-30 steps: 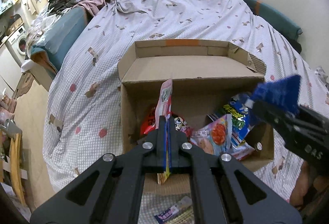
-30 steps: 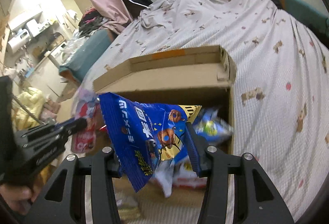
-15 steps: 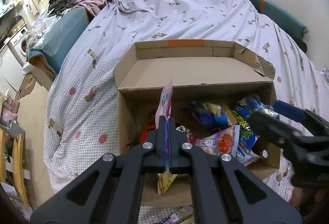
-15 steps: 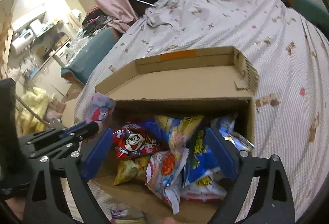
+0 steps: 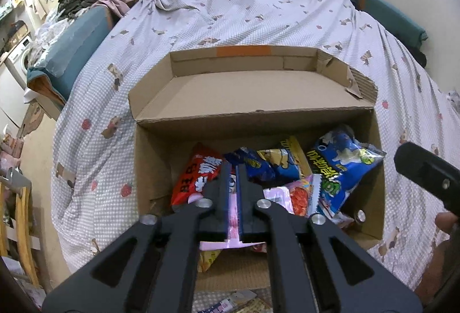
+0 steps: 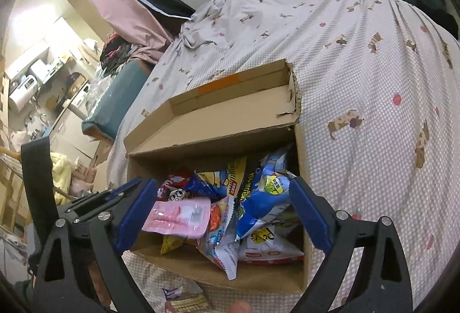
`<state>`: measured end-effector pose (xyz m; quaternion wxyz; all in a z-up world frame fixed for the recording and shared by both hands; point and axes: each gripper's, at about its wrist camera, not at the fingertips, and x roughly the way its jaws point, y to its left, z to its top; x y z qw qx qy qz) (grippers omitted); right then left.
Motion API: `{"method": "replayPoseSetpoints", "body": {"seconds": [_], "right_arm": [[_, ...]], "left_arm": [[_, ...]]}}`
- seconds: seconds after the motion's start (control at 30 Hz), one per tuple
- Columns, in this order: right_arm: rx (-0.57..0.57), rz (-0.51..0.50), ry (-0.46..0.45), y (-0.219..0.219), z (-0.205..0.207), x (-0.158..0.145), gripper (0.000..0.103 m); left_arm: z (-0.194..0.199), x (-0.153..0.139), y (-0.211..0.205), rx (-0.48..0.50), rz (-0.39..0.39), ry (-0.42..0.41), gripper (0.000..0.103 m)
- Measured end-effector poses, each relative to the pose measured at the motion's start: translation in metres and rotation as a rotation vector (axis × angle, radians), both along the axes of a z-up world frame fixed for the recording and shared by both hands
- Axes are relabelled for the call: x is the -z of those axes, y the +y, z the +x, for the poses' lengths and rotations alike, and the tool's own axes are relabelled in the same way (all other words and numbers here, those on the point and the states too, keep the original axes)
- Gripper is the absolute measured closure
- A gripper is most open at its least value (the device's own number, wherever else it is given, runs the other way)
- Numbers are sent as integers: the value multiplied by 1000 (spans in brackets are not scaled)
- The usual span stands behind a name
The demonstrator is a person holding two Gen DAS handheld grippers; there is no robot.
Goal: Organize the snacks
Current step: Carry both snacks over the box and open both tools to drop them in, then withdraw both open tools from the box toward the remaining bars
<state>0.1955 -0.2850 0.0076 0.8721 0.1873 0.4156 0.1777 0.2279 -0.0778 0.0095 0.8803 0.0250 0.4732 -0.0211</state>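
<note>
Blue bag [image 6: 263, 198] — now inside box [image 6: 218, 123]

both wrist views look steeply down, sharing the cardboard box [image 5: 258, 117].

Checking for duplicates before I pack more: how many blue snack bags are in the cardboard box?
2. A dark blue and yellow bag lies at the back, near the middle; a larger light blue bag sits to its right. Others may be buried underneath.
</note>
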Motion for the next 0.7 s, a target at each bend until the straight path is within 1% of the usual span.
{"method": "replayPoseSetpoints", "body": {"seconds": [0.03, 0.07, 0.1, 0.17, 0.33, 0.43, 0.6, 0.7], "right_arm": [[0, 7, 1, -1, 0, 0, 8], [-2, 13, 1, -2, 0, -1, 8], [-3, 15, 1, -2, 0, -1, 8], [-9, 14, -4, -2, -1, -3, 8], [-21, 12, -7, -1, -6, -5, 8], [-33, 7, -7, 0, -9, -6, 7], [-38, -1, -7, -2, -17, -6, 6], [-34, 1, -4, -6, -22, -7, 6]], "left_arm": [[-1, 0, 1, -10, 5, 7, 77], [-1, 0, 2, -18, 5, 7, 51], [-3, -2, 4, -29, -1, -1, 30], [-8, -4, 7, -46, -7, -18, 18], [-17, -5, 11, -49, 1, -23, 18], [-23, -8, 16, -55, -8, -35, 18], [-34, -12, 33, -87, -37, -33, 18], [-43, -15, 43, -114, -35, -40, 18]]}}
